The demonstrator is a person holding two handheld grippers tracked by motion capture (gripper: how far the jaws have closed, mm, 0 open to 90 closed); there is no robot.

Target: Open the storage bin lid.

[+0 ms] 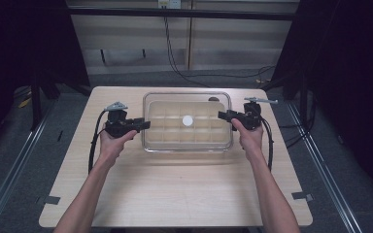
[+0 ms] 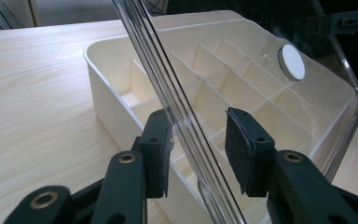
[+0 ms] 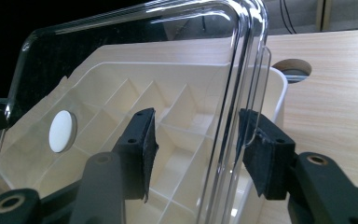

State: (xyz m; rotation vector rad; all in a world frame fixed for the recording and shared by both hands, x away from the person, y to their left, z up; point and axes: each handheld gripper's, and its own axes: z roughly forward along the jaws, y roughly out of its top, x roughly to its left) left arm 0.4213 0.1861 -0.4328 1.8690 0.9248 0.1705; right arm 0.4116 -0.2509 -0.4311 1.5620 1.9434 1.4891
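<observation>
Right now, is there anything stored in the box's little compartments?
No, in the left gripper view every compartment seen in the box is bare under the clear lid.

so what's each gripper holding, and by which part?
Nothing is clamped yet. The left gripper and right gripper each straddle a side edge of the clear lid over the compartment box, jaws open with gaps at the pads.

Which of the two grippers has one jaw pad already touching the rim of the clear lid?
The left gripper: its left pad touches the clear lid. The right gripper straddles the rim, both pads apart.
</observation>
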